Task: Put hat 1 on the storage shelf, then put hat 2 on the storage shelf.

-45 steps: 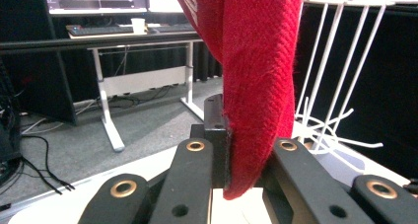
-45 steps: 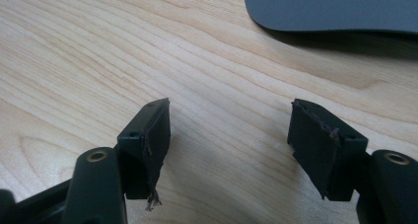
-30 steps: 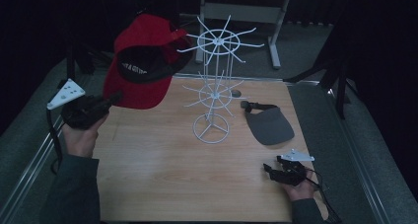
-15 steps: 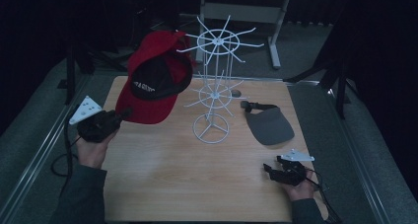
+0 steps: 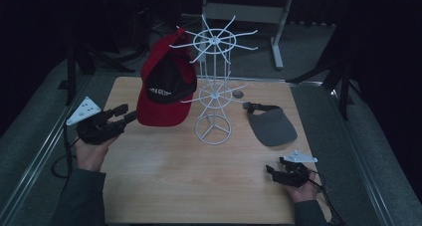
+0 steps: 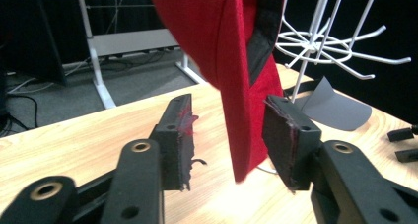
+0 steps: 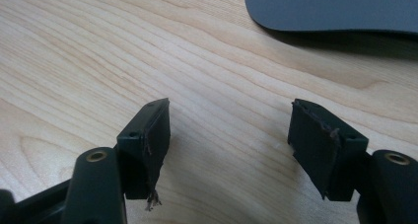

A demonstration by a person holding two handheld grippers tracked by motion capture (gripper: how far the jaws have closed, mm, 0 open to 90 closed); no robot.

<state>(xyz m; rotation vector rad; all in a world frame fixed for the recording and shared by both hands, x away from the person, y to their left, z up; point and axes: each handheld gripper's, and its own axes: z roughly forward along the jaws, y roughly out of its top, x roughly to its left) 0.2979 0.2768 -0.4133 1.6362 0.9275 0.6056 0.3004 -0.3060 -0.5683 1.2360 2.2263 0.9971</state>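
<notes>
A red cap (image 5: 166, 86) hangs by its top from a left arm of the white wire rack (image 5: 214, 89), brim pointing down. My left gripper (image 5: 128, 112) sits just left of the brim. In the left gripper view its jaws (image 6: 231, 132) have just been opening; the red brim (image 6: 246, 110) hangs in the gap, clear of the left pad (image 6: 183, 130) and close beside the right one. My right gripper (image 5: 274, 167) rests low at the table's front right, open (image 7: 229, 135) over bare wood, with a grey visor (image 5: 272, 126) beyond it.
The rack's round base (image 5: 213, 131) stands mid-table on the wooden top (image 5: 189, 186). A small dark round object (image 5: 238, 93) lies behind the rack. The grey visor (image 7: 335, 7) lies just ahead of the right jaws. Dark floor and a desk frame (image 5: 249, 12) lie beyond.
The cap swung from up at the left over to the rack and now hangs there. The left gripper sank a little and its jaws opened off the brim. The right hand stayed put.
</notes>
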